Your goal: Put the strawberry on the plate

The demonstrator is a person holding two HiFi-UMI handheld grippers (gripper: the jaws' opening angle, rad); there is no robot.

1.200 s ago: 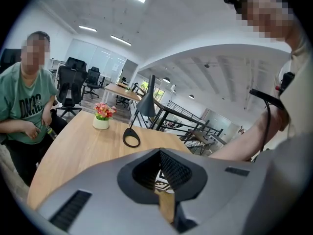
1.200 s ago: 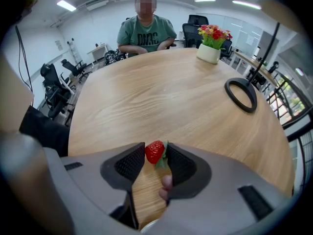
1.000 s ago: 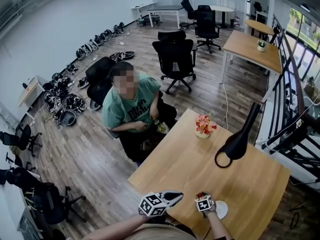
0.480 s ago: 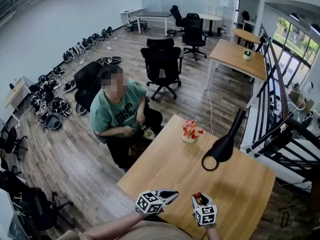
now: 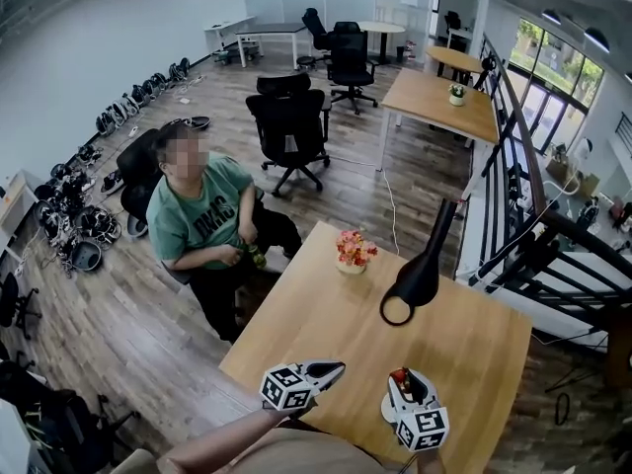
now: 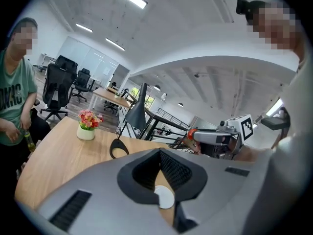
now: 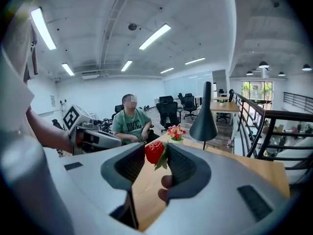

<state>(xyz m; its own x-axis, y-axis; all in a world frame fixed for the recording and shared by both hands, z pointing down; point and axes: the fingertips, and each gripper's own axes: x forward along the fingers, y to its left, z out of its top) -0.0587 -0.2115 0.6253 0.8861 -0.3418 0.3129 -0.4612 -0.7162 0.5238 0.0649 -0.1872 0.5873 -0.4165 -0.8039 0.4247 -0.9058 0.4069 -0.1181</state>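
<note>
Half done: my right claw (image 7: 157, 154) clamps the strawberry (image 7: 154, 151) above the surface (image 5: 326, 324); the bare plate (image 6: 163, 199) awaits it. Left claw (image 5: 334, 368) closed, empty.

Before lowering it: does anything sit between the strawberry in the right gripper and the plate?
Nothing visible does: the right gripper holds the strawberry above the table, and what shows of the plate is bare.
</note>
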